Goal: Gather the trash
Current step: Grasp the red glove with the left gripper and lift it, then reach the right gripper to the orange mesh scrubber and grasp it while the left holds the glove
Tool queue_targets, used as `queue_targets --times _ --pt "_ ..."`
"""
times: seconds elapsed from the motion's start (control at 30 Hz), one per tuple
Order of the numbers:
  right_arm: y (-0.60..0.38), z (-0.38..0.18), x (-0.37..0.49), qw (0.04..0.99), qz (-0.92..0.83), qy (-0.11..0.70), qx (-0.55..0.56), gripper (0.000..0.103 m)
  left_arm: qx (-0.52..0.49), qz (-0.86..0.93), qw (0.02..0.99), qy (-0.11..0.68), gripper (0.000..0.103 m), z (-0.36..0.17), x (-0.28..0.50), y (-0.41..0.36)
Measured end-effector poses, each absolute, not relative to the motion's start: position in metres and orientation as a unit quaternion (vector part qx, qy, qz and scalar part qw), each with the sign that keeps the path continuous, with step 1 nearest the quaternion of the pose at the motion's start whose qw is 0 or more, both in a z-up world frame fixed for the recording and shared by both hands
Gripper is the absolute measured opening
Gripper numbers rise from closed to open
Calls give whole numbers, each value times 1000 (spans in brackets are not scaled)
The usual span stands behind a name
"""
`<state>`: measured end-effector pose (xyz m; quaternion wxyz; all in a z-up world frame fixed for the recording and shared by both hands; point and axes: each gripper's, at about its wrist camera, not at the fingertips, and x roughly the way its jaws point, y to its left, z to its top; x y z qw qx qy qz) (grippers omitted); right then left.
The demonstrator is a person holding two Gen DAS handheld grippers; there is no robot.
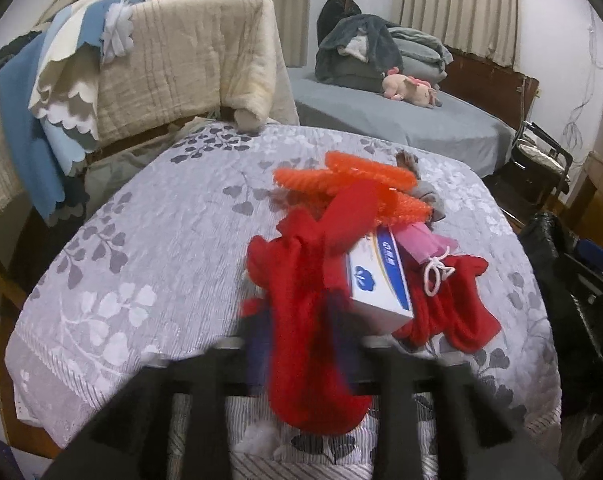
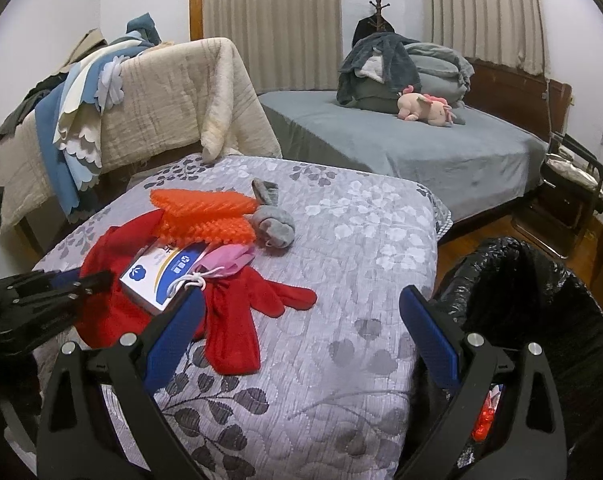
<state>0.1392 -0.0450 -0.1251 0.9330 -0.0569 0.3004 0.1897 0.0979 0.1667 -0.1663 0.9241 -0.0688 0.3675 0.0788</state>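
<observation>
A pile lies on the grey leaf-patterned bedspread [image 2: 341, 280]: orange foam netting [image 2: 205, 216], a white and blue box [image 2: 161, 276], a pink mask [image 2: 225, 264], a grey sock [image 2: 273, 224] and red gloves [image 2: 237, 320]. My left gripper [image 1: 301, 328] is shut on a red glove [image 1: 305, 340] at the pile's near edge; it shows from the side in the right wrist view [image 2: 81, 286]. My right gripper [image 2: 301, 312] is open and empty above the bedspread, right of the pile. A bin with a black liner [image 2: 541, 312] stands at the right.
A beige quilt [image 2: 173, 100] and blue cloths [image 2: 73, 132] hang over a rail at the left. A second bed with grey sheets [image 2: 421, 140] holds folded bedding and a pink plush toy [image 2: 425, 108]. A chair [image 2: 573, 184] stands at the far right.
</observation>
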Motion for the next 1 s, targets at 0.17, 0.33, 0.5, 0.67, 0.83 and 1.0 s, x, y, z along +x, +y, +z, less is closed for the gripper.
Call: queue_targets --times 0.17,0.33,0.5,0.67,0.83,1.0 --pt "-45 -127 141 932 189 303 -59 95 -77 84 923 368 52 -171 107 170" --pt "-43 -127 142 932 190 302 -60 95 -86 76 921 371 15 -174 112 177" --pt "-33 -125 146 932 198 298 -59 95 -88 75 923 366 3 -172 110 179" --pt "-16 -118 154 931 212 290 -60 95 -99 84 930 343 3 -156 101 190" --pt "6 -109 166 931 229 279 -57 95 -101 101 933 331 3 -144 101 207" --pt "33 -106 184 929 242 276 -52 95 -102 113 933 328 3 -139 111 226"
